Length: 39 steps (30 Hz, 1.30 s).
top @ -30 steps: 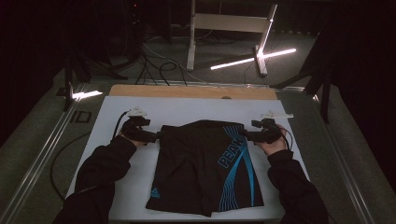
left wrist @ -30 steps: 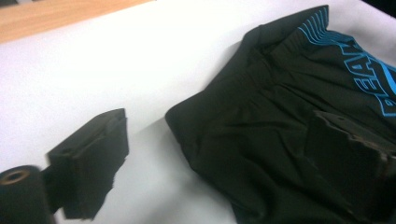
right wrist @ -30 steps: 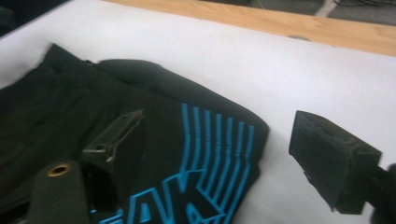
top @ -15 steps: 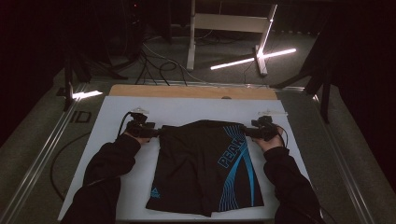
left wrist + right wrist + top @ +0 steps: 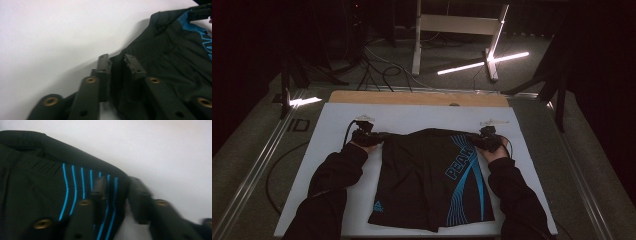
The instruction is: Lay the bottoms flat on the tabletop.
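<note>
Black, slick sports fabric (blue curved stripes on one side) lies flat on the white desk (image 5: 337, 120). The left hand-held gripper (image 5: 379, 136) and right hand-held gripper (image 5: 472, 139) have just been closing and now pinch the shorts' (image 5: 427, 180) two far corners. Thin cloth could slip free if either grip catches only a shallow edge.
</note>
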Available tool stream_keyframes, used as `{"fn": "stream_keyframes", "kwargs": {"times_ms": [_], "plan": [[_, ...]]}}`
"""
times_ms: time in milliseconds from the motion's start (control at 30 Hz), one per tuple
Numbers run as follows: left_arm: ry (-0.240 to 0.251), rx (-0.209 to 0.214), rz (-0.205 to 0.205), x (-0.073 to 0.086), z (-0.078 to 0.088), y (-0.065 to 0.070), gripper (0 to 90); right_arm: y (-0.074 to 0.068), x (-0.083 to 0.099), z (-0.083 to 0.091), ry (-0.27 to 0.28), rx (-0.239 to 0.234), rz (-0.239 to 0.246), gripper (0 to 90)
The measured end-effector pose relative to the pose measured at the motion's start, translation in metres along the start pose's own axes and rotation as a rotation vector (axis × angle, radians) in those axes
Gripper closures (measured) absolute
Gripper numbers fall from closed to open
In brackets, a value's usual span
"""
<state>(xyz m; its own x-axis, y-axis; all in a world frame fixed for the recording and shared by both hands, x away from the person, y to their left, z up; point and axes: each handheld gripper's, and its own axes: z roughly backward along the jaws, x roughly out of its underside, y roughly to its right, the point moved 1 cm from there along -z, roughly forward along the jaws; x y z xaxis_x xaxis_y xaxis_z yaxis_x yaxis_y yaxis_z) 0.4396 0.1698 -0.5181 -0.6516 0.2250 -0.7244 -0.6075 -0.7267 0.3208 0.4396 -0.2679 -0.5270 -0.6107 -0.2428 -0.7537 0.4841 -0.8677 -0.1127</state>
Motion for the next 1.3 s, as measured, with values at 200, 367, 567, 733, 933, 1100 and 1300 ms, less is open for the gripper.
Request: {"fn": "stream_keyframes", "kwargs": {"times_ms": [200, 367, 567, 733, 933, 1100, 1300], "plan": [[0.030, -0.004, -0.025, -0.002, 0.004, 0.005, 79.2, 0.004, -0.006, 0.010, 0.049, -0.020, -0.010, 82.8], [0.076, -0.039, -0.071, -0.005, 0.008, 0.008, 79.2, 0.005, -0.011, 0.017, 0.066, -0.036, -0.015, 83.3], [0.128, -0.067, -0.081, -0.012, 0.012, 0.012, 79.2, 0.006, -0.017, 0.022, 0.092, -0.042, -0.021, 83.4], [0.136, -0.073, -0.085, -0.017, 0.013, 0.013, 79.4, 0.006, -0.022, 0.026, 0.104, -0.038, -0.025, 83.5], [0.148, -0.087, -0.097, -0.023, 0.011, 0.013, 79.9, 0.008, -0.025, 0.026, 0.112, -0.036, -0.034, 83.5], [0.145, -0.094, -0.108, -0.033, 0.009, 0.014, 80.0, 0.010, -0.027, 0.027, 0.114, -0.032, -0.041, 83.5], [0.160, -0.095, -0.114, -0.046, 0.009, 0.016, 80.5, 0.014, -0.030, 0.030, 0.126, -0.023, -0.048, 83.5]]}}
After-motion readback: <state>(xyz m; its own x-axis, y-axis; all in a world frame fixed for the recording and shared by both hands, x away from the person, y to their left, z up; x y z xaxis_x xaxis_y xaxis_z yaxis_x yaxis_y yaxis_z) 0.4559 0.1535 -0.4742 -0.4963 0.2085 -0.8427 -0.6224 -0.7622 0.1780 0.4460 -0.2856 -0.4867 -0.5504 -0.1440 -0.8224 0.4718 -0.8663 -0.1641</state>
